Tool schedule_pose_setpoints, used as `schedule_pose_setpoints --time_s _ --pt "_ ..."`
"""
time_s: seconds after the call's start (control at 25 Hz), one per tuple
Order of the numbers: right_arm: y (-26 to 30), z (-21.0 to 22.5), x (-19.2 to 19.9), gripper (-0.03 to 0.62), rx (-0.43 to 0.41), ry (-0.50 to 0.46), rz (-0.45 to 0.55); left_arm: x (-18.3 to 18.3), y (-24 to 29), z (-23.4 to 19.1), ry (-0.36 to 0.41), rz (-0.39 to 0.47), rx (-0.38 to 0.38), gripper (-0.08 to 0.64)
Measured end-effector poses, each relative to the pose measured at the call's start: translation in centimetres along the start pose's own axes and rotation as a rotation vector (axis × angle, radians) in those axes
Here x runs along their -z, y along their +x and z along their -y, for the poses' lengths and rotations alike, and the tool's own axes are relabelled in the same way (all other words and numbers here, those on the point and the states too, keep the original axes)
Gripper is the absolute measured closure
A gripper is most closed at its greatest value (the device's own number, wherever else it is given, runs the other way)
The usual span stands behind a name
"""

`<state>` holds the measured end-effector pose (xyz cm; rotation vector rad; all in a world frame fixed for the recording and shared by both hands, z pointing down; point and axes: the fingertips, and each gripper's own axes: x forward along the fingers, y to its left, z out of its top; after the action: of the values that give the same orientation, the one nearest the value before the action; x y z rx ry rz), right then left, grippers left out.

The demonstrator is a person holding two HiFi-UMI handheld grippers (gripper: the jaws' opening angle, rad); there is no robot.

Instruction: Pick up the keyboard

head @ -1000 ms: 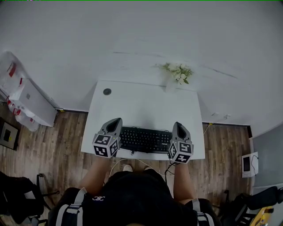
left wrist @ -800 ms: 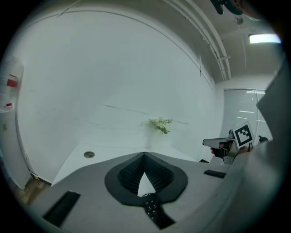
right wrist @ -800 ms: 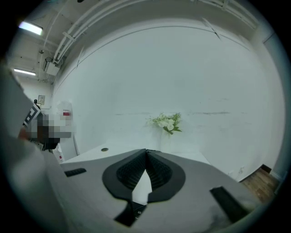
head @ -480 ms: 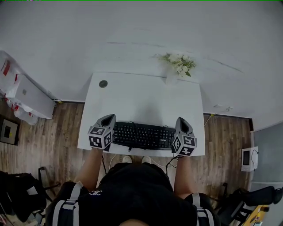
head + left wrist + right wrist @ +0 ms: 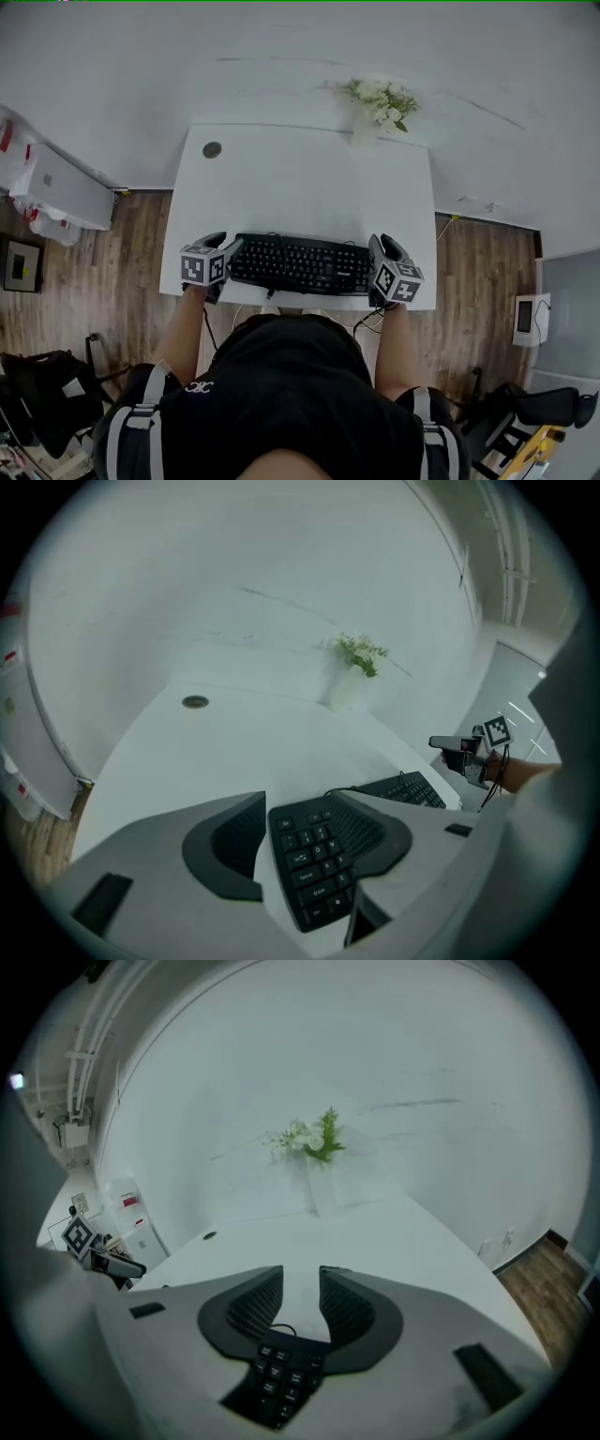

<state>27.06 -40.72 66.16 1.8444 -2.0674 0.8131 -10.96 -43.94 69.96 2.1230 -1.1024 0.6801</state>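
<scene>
A black keyboard [image 5: 300,264] lies along the front edge of the white desk [image 5: 300,187]. My left gripper [image 5: 223,247] is at its left end and my right gripper [image 5: 379,247] at its right end. In the left gripper view the keyboard's end [image 5: 314,869] lies between the jaws of the left gripper [image 5: 302,803], which are opening, with a gap beside the left jaw. In the right gripper view the keyboard's corner [image 5: 277,1377] sits low between the jaws of the right gripper [image 5: 300,1274], also opening, their tips apart over bare desk.
A white vase of flowers [image 5: 380,103] stands at the desk's back right. A round cable hole [image 5: 212,150] is at the back left. A thin cable [image 5: 272,1310] leaves the keyboard. A white cabinet [image 5: 66,187] stands on the wooden floor to the left.
Both grippers have sunk toward the desk and now sit lower at the keyboard's two ends. The left one has shifted outward to the left end.
</scene>
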Motion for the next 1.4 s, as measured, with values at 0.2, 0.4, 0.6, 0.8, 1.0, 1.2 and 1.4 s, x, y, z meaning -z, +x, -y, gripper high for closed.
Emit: schedule_pose_setpoints --time_s 0.2,0.4,0.6,0.8,1.0,1.2,1.4 --pt "0.0 1.3 3.9 0.426 -0.012 0.042 -0.096 3.3 0.6 -1.4 -0.118 -0.072 0.004 0.299" --pt "0.9 2.0 7.1 0.411 -0.025 0.096 -0.154 4.9 2.1 -2.5 -0.201 -0.102 0.026 0.290" --pt "1.1 1.6 9.3 0.400 -0.050 0.175 -0.199 6.5 3.0 -2.4 -0.226 -0.145 0.077 0.291" --pt "0.9 0.9 9.6 0.400 -0.098 0.229 -0.204 7.5 3.6 -1.9 -0.235 -0.176 0.125 0.310" --pt "0.6 0.2 9.9 0.400 -0.150 0.229 -0.233 7.5 3.6 -1.7 -0.235 -0.191 0.152 0.313" --pt "1.0 -1.1 10.5 0.408 -0.197 0.218 -0.274 8.2 4.1 0.1 -0.191 -0.240 0.199 0.339" --pt "1.2 -0.8 11.4 0.469 -0.152 0.133 -0.294 8.3 4.0 -0.1 -0.212 -0.227 0.220 0.354"
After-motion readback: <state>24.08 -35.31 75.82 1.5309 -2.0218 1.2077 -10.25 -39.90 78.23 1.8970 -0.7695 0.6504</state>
